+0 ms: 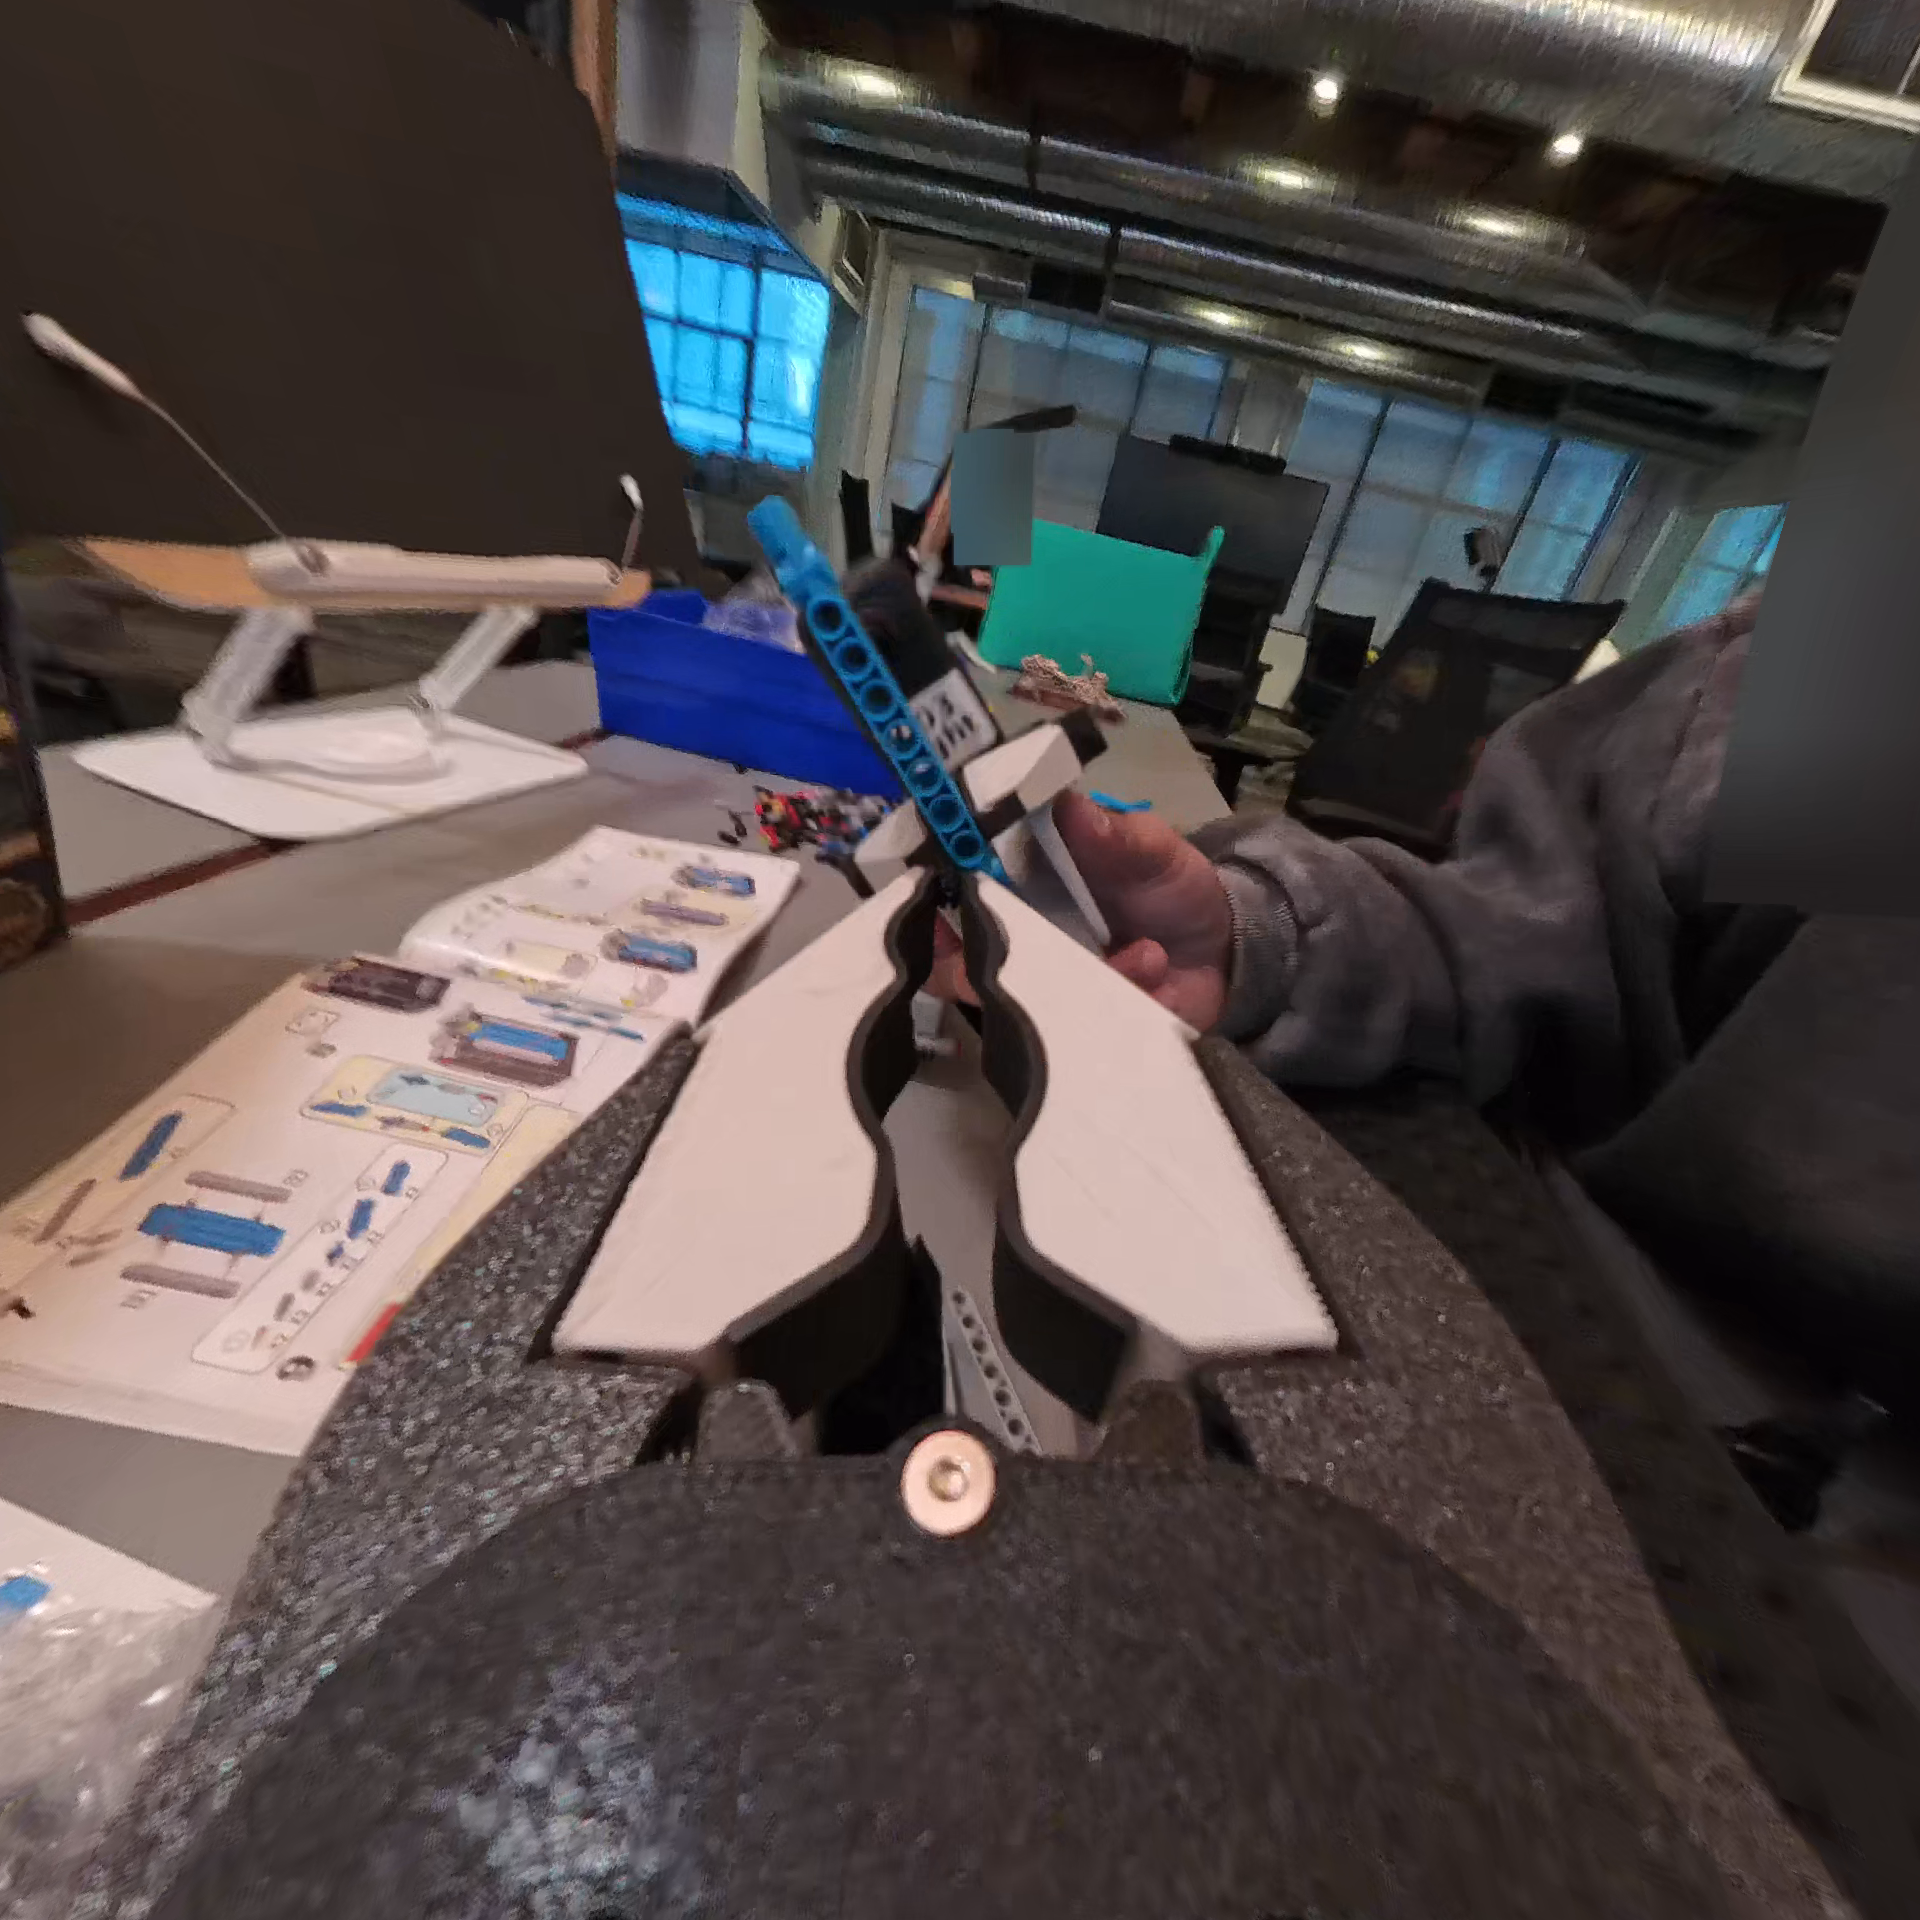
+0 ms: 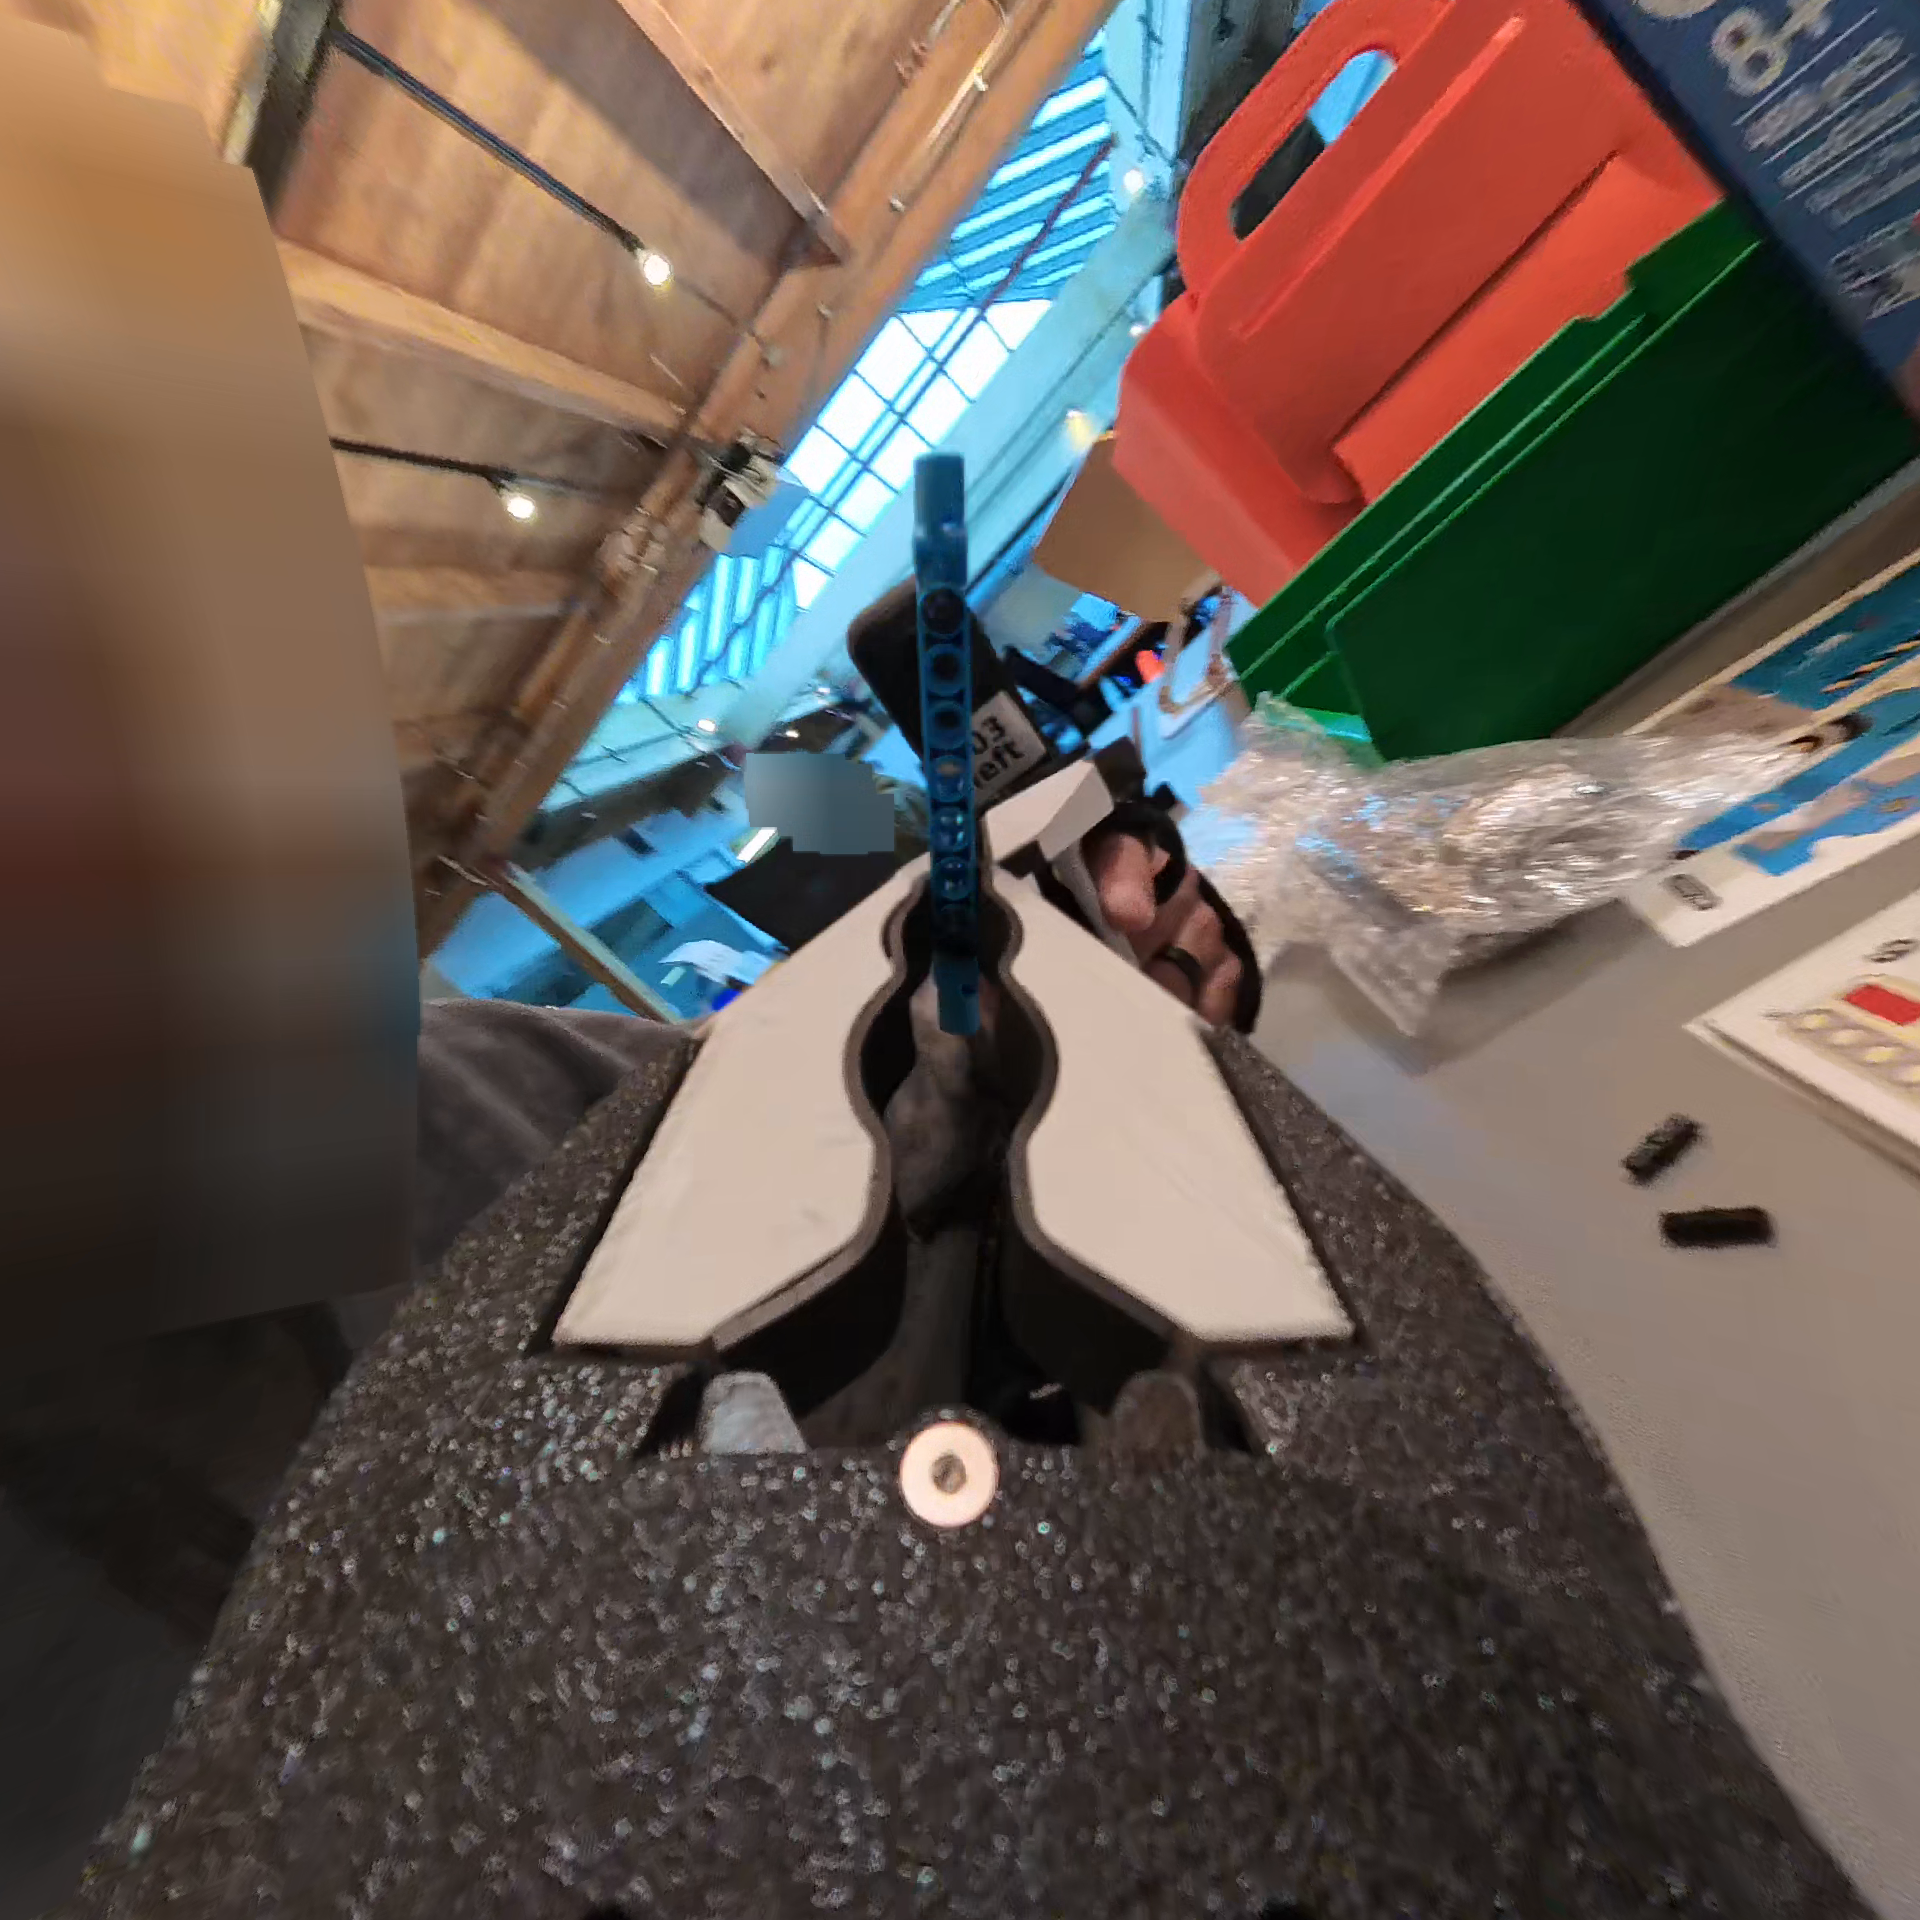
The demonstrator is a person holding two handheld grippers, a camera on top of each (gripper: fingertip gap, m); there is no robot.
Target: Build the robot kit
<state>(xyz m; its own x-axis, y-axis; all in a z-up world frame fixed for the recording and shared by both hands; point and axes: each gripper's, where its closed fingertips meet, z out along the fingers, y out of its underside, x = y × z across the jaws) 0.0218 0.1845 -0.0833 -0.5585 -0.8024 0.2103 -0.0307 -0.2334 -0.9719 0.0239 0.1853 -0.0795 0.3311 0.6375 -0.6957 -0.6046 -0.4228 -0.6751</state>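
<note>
Both claws, left claw and right claw, pinch the blue beam.

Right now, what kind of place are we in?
Probably a shared workshop or open office: a grey worktable holds an open building-toy instruction booklet, exposed ceiling ducts run overhead, and large gridded windows line the far wall.
</note>
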